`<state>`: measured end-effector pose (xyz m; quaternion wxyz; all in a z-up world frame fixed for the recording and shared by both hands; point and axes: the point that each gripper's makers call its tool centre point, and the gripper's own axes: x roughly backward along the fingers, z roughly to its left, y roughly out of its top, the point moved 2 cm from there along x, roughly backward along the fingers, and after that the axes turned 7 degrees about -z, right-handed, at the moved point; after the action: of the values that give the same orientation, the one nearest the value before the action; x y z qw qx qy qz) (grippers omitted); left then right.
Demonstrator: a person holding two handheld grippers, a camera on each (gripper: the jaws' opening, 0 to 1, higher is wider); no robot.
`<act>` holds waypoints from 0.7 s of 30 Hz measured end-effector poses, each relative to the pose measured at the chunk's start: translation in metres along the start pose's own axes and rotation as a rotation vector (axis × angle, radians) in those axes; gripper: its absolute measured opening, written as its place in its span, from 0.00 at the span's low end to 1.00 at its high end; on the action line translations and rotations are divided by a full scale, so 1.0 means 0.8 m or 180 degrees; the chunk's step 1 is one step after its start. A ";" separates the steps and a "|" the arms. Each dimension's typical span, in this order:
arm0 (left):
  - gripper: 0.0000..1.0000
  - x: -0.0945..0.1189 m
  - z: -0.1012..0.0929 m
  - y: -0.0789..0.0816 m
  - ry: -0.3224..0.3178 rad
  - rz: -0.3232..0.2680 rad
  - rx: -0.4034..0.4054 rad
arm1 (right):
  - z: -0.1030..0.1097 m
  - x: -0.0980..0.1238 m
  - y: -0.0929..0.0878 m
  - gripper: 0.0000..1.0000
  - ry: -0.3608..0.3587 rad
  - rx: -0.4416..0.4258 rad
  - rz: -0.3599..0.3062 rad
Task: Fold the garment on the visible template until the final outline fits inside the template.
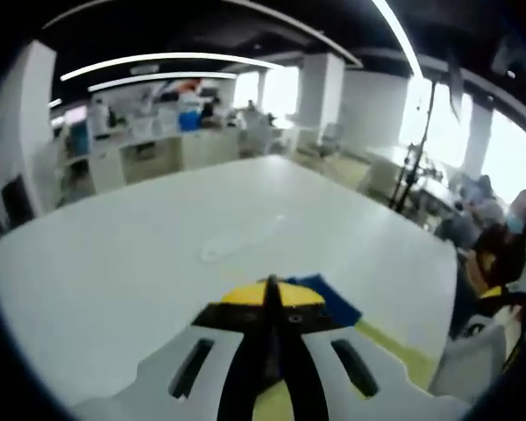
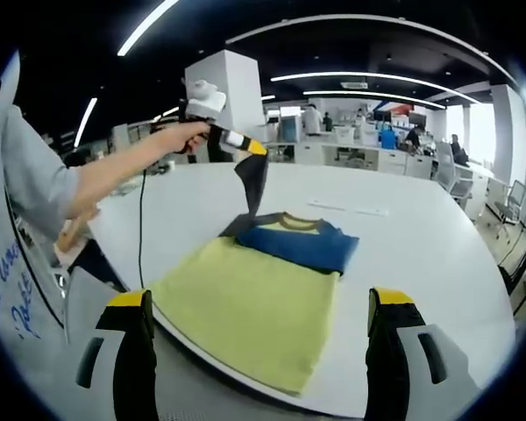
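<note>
One garment (image 2: 254,303), two hand-held grippers (image 2: 256,147)

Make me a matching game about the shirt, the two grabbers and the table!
Things:
1. left gripper
2. right gripper
3. T-shirt body
4. table

States:
a. white
b. yellow-green, lying flat
c. jaws wide apart, holding nothing
d. lifted, pinching a dark sleeve

Pairs: 1-d, 2-c, 3-b, 4-a

open-plan office: rows of desks (image 2: 368,153), ceiling strip lights (image 2: 368,77).
</note>
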<state>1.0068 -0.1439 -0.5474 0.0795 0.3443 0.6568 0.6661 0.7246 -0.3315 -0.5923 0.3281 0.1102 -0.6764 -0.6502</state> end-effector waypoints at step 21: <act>0.00 -0.050 -0.052 -0.049 -0.0271 0.0352 0.0016 | -0.014 0.002 -0.006 1.00 -0.0064 -0.0068 0.0044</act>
<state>1.0001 -0.1954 -0.5940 0.0696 0.4083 0.6344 0.6526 0.7286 -0.3424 -0.5968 0.3270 0.0955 -0.6734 -0.6561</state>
